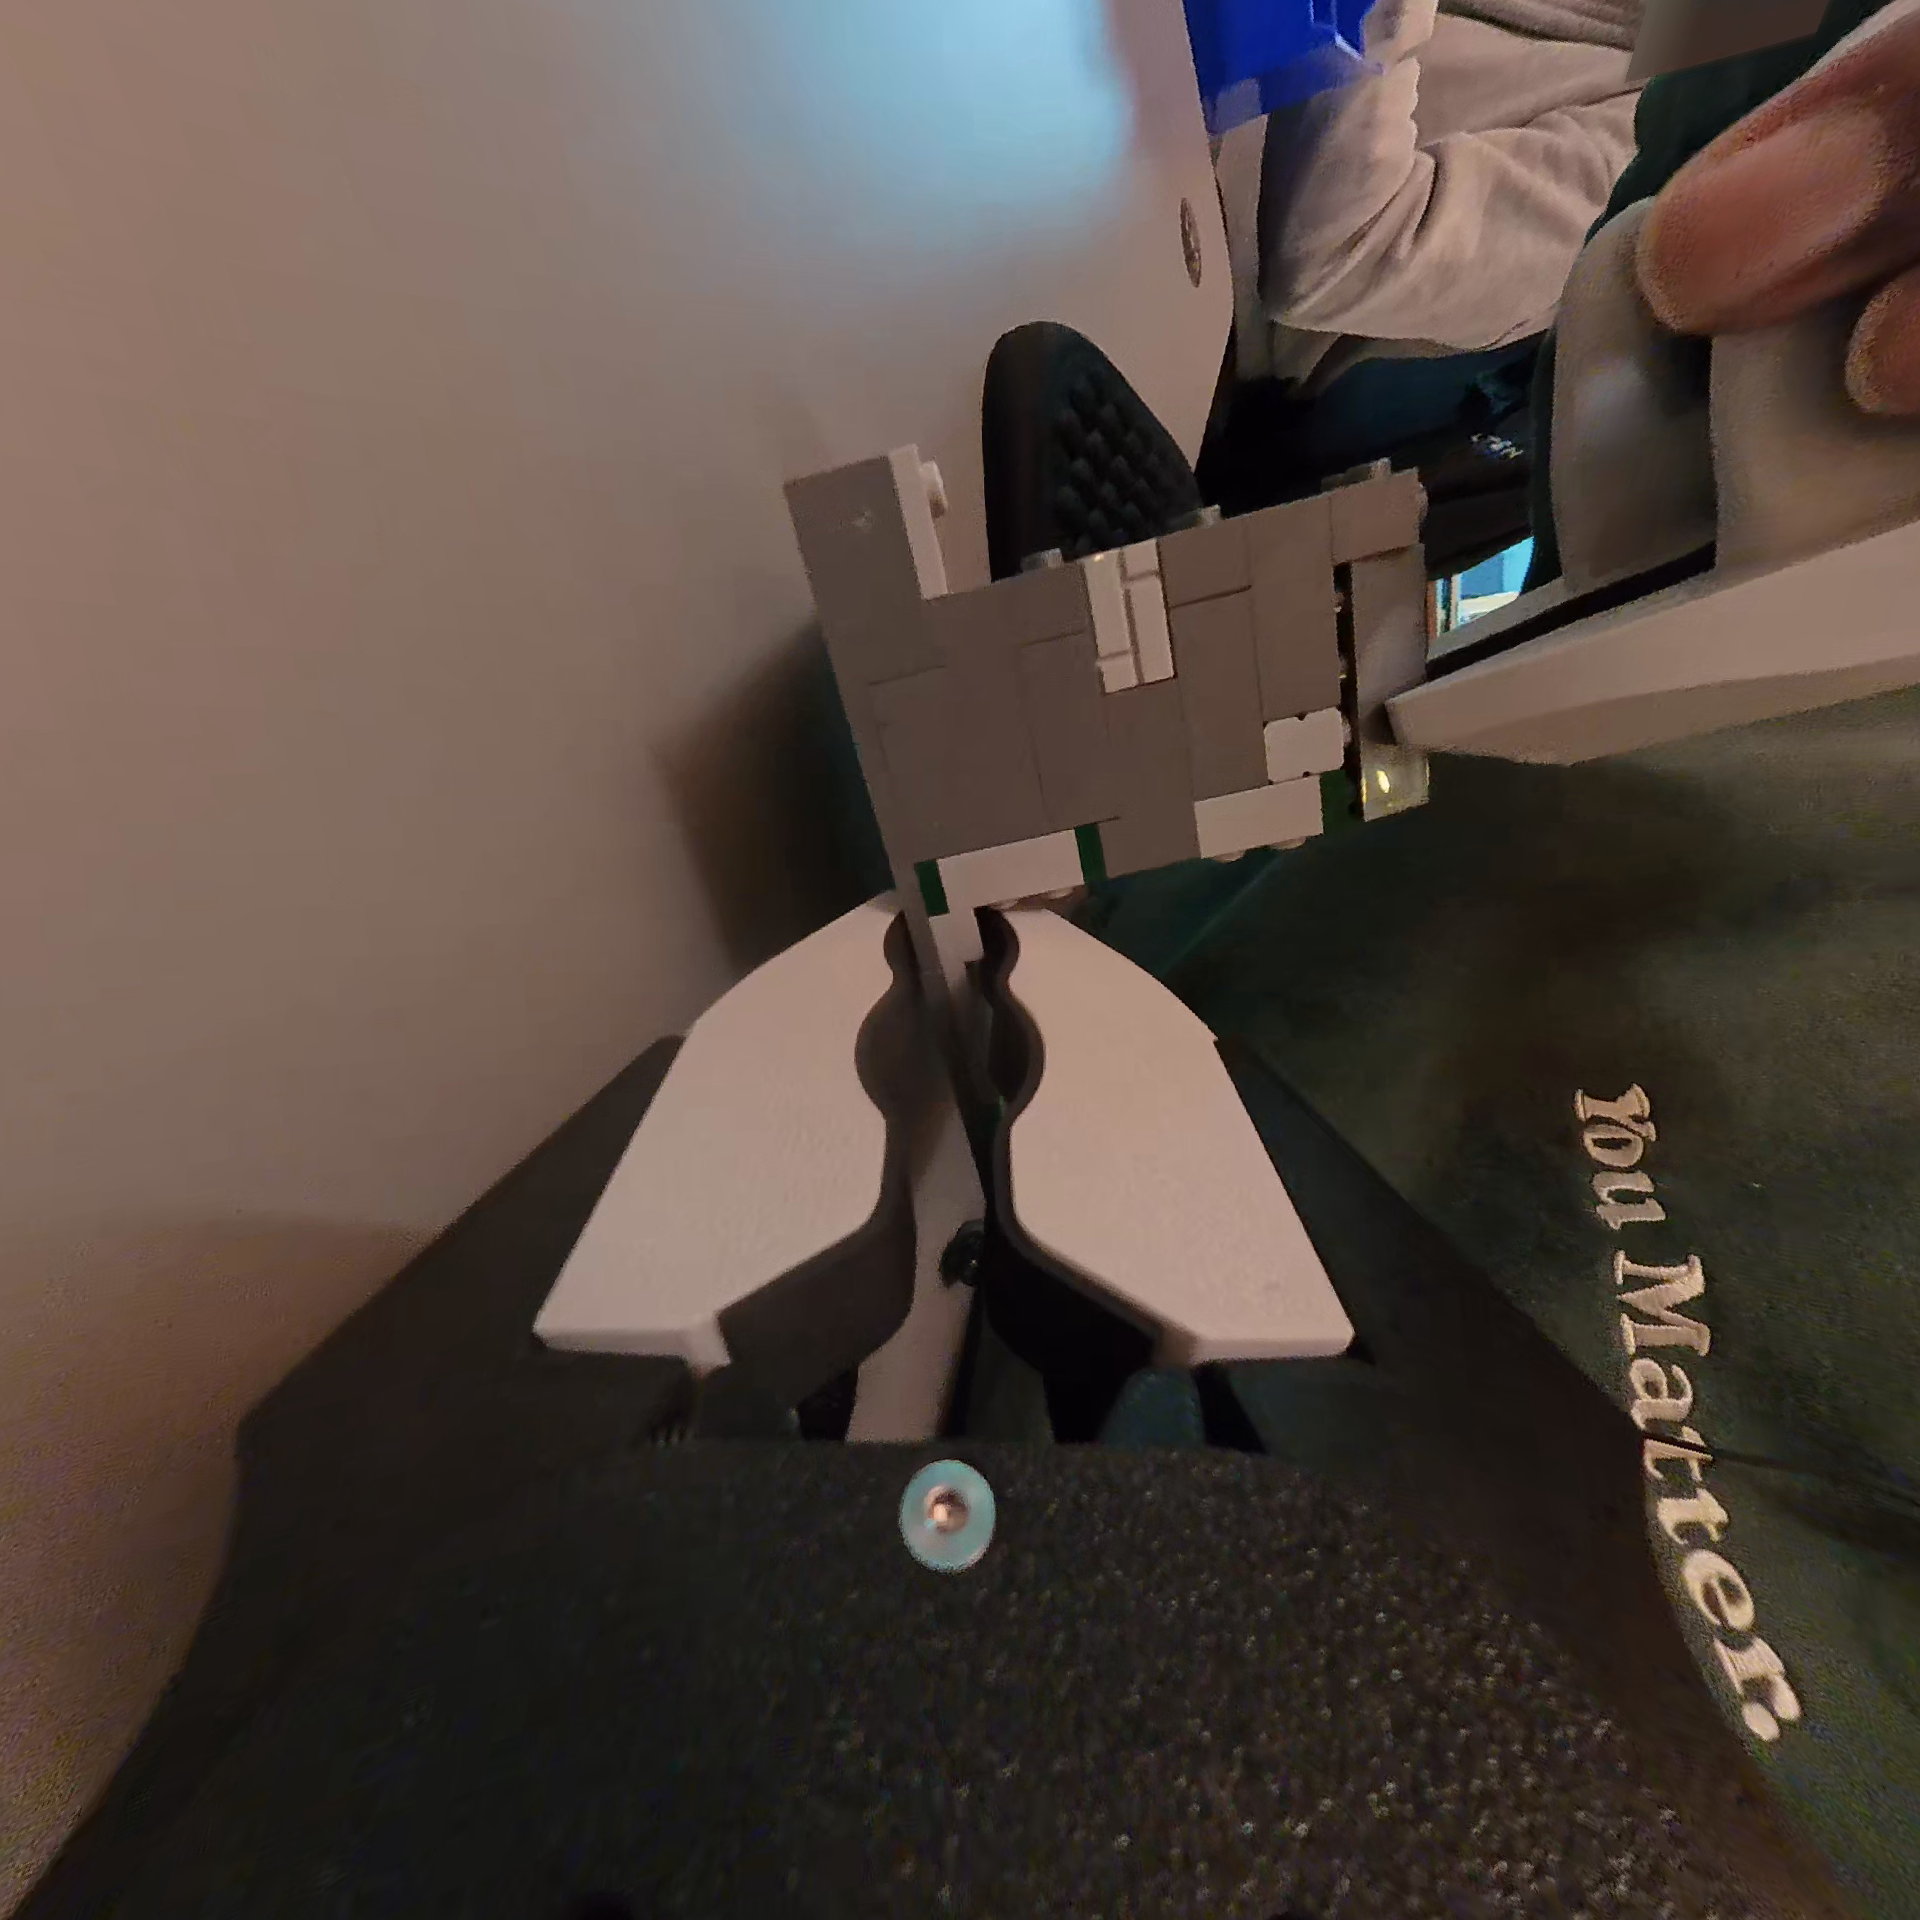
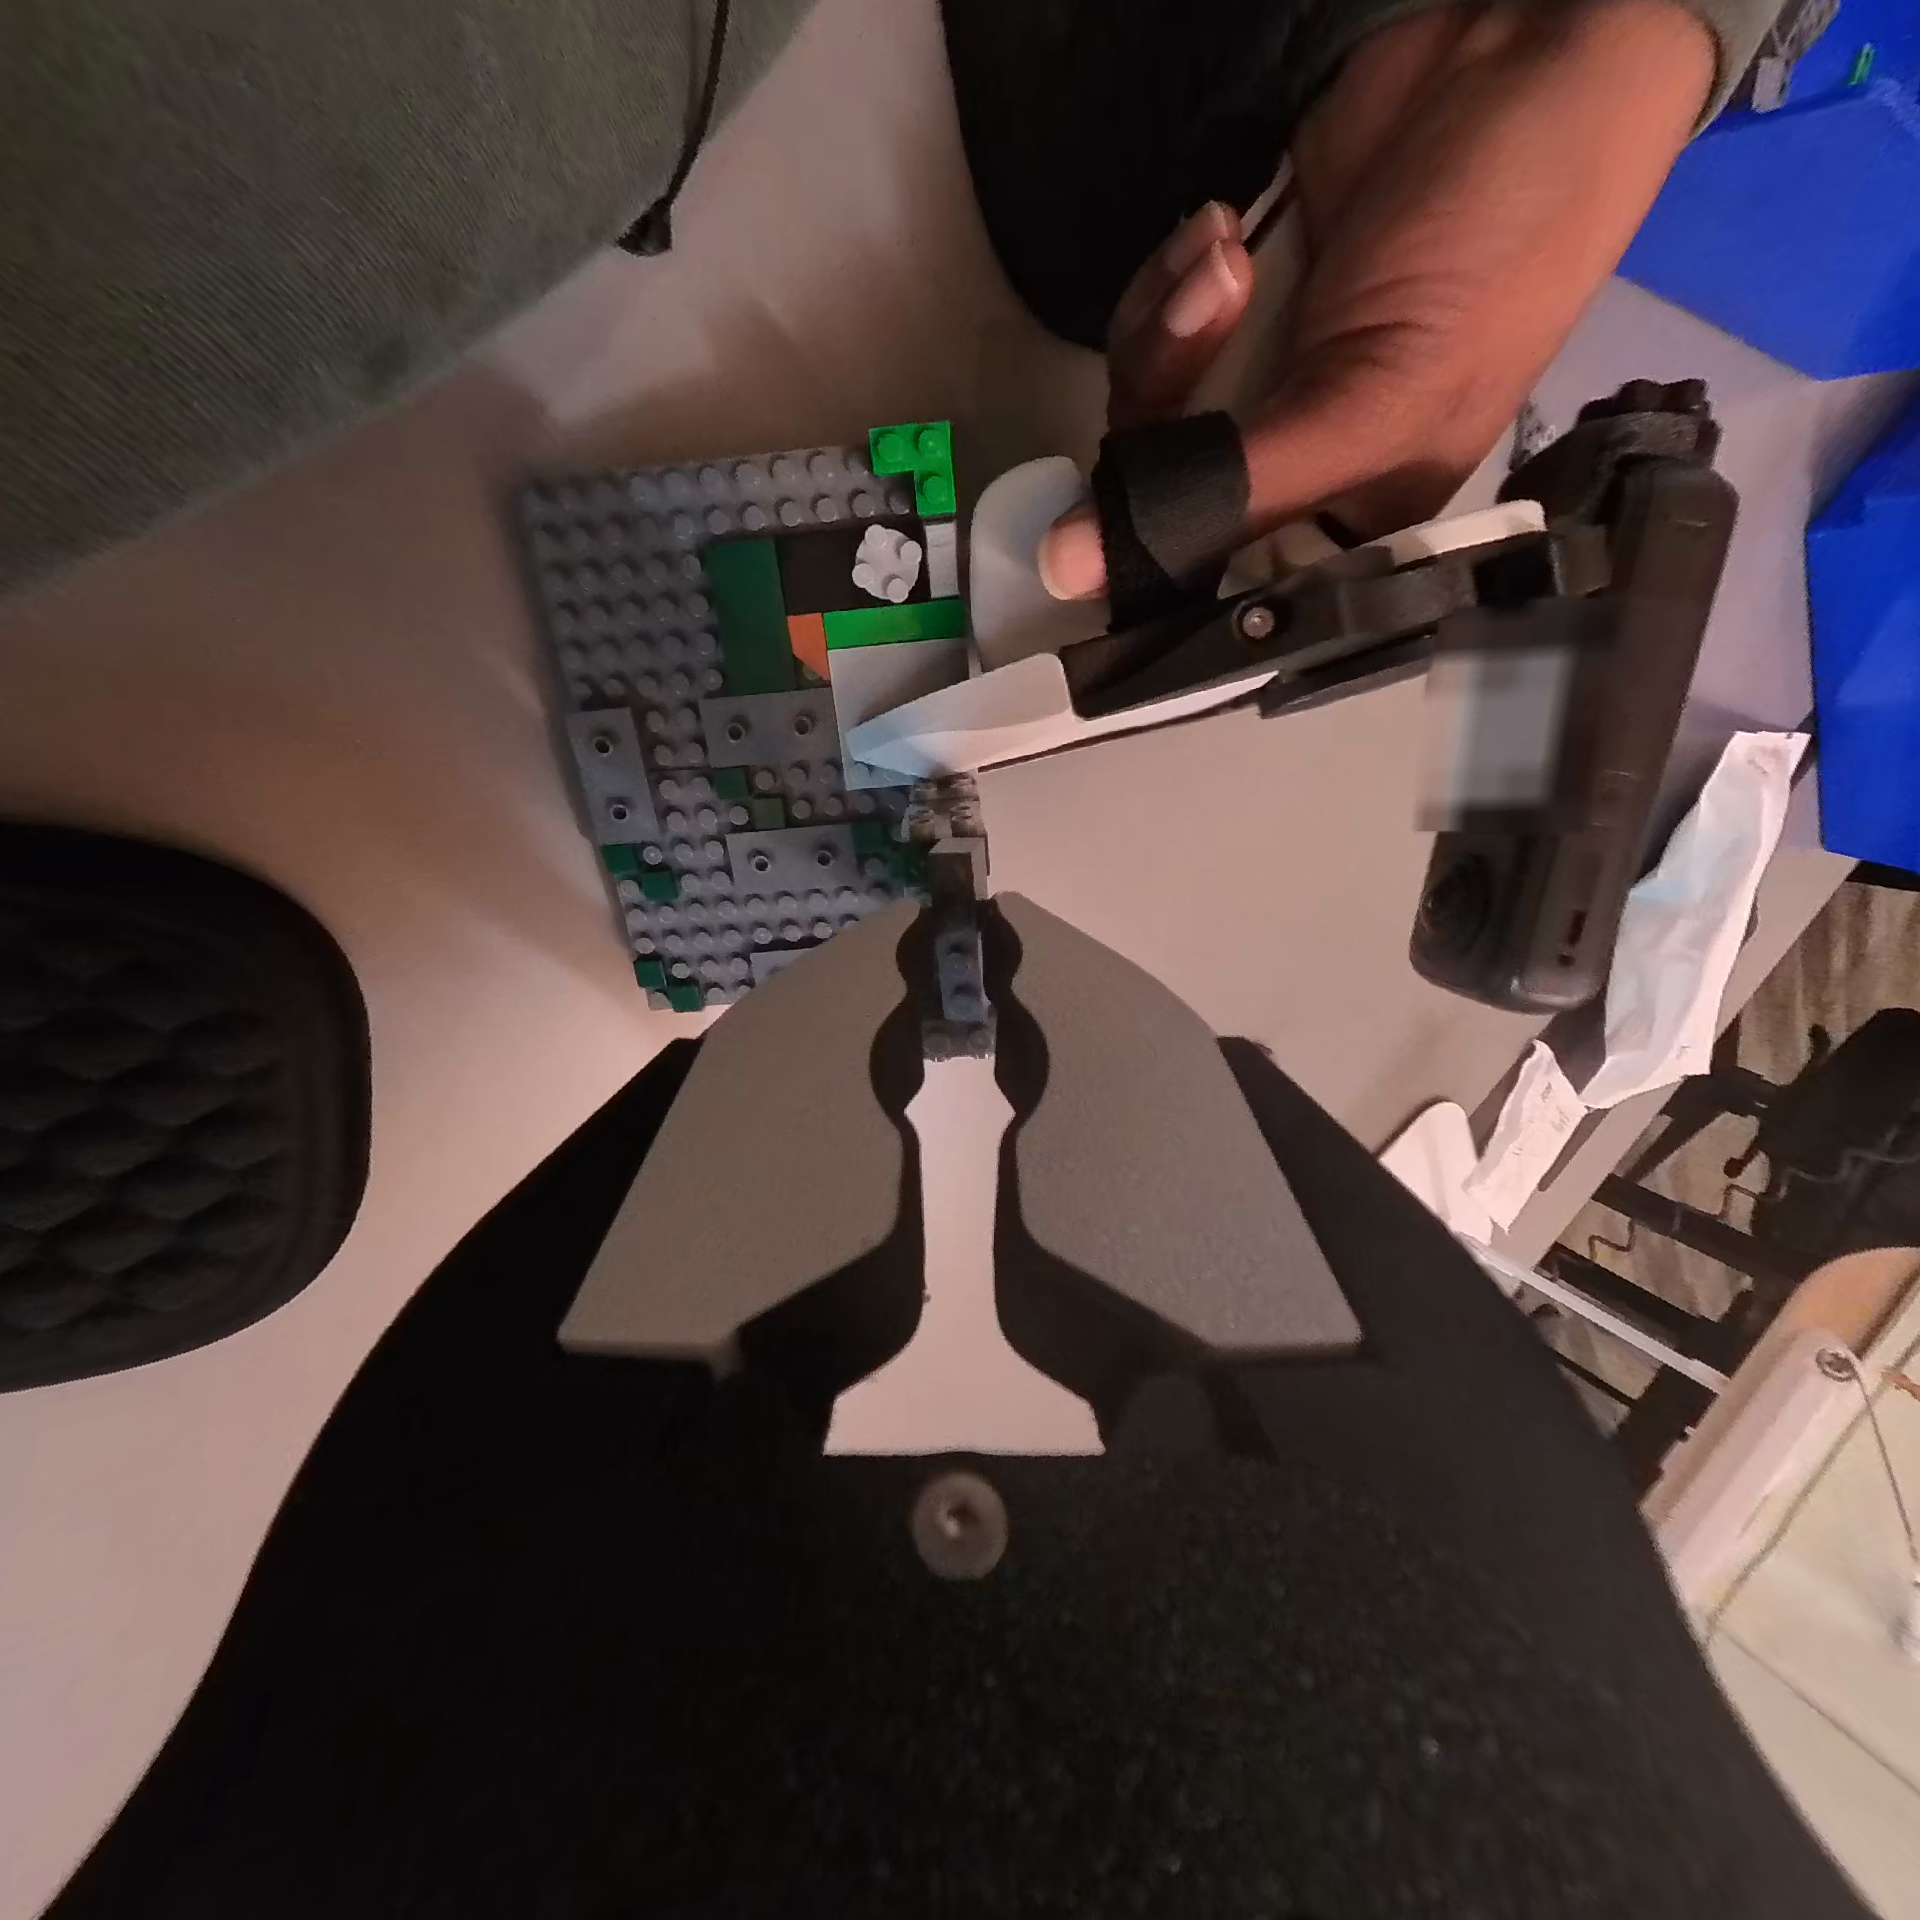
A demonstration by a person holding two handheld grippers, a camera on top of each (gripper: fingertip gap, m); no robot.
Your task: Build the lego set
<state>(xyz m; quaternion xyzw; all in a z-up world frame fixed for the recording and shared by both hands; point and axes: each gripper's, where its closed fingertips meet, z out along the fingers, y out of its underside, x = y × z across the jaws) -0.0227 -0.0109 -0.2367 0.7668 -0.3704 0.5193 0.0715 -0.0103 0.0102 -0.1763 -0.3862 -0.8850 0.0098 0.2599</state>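
Note:
The lego build (image 2: pixel 675 727) is a grey studded plate with green, black and orange parts on top. In the left wrist view its grey and white underside (image 1: pixel 1039 727) faces me. My left gripper (image 1: pixel 951 925) is shut on the plate's thin edge and holds the build up. It also shows in the right wrist view, where its white fingers (image 2: pixel 987 707) grip the plate's right side. My right gripper (image 2: pixel 958 914) is shut on a small grey brick stack (image 2: pixel 956 966) at the plate's near right corner. Its white finger (image 1: pixel 1662 686) shows beside the build's right edge.
A white table (image 2: pixel 312 727) lies below. A black mesh object (image 2: pixel 156 1091) sits at the left. Blue bins (image 2: pixel 1849 260) and clear plastic bags (image 2: pixel 1683 935) are at the right. A person's hand (image 2: pixel 1403 260) holds the left gripper. A dark green garment (image 1: pixel 1558 1039) is close by.

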